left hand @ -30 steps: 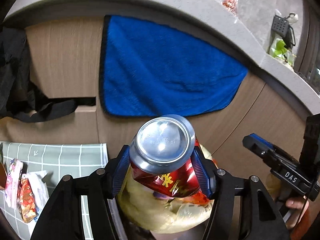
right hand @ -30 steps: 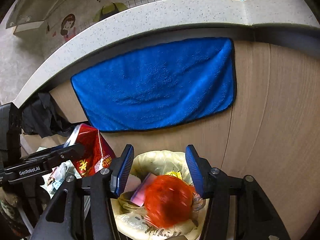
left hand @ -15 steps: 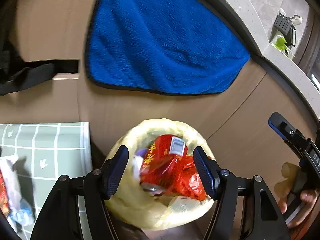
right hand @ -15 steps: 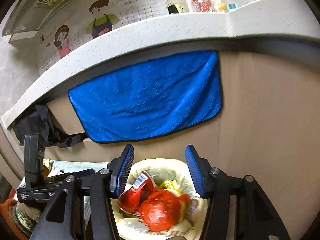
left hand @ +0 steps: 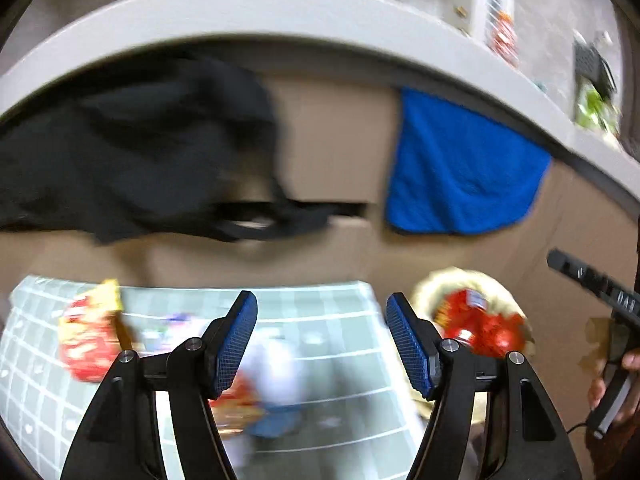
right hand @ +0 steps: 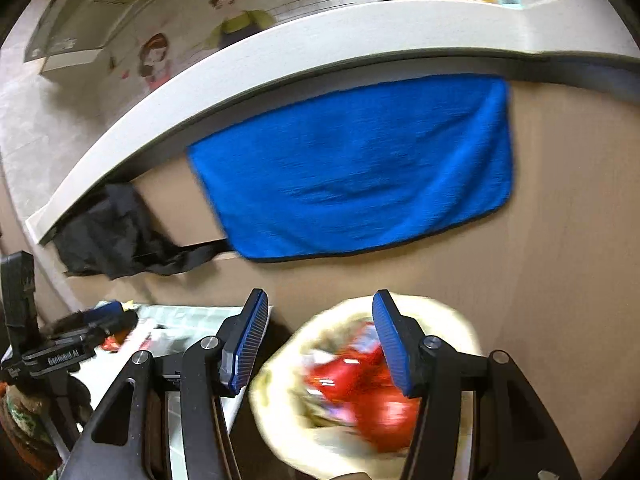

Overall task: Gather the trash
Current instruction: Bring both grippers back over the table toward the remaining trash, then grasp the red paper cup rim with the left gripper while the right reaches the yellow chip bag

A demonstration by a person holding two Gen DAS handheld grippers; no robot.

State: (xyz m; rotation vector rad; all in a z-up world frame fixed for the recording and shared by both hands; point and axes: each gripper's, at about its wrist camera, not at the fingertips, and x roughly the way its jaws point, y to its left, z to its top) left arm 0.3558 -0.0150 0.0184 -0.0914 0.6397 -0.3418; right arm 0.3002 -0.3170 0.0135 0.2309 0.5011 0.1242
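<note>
Counter (left hand: 240, 4): pale stone top curving across the upper frame in both views; wood-look front below it. All places below are given against the bin.

Towel (right hand: 360, 168): blue, hanging flat on the counter front, above the bin in the right wrist view; above it and slightly left in the left wrist view.

Black cloth (left hand: 132, 152): draped from a drawer gap on the counter front, up and well left of the bin.

Table (left hand: 320, 320): green-white checked cover, directly left of the bin, edge close to its rim. Snack packet (left hand: 90, 340), red and yellow, lies at the table's far left, well apart from the bin. Other wrappers on the table are too blurred to identify.

Bin (right hand: 452, 320): round, lined with a pale yellow bag. Inside: red can (left hand: 464, 308), lying tilted on top of crumpled red trash (left hand: 496, 332).

Left gripper (left hand: 320, 340): jaws wide apart, nothing between them; it sits over the table, left of the bin.

Right gripper (right hand: 316, 336): jaws wide apart, nothing held; its right finger overlaps the bin's opening, its left finger is just left of the rim. A hand (left hand: 612, 388) holds it, seen right of the bin in the left view.
</note>
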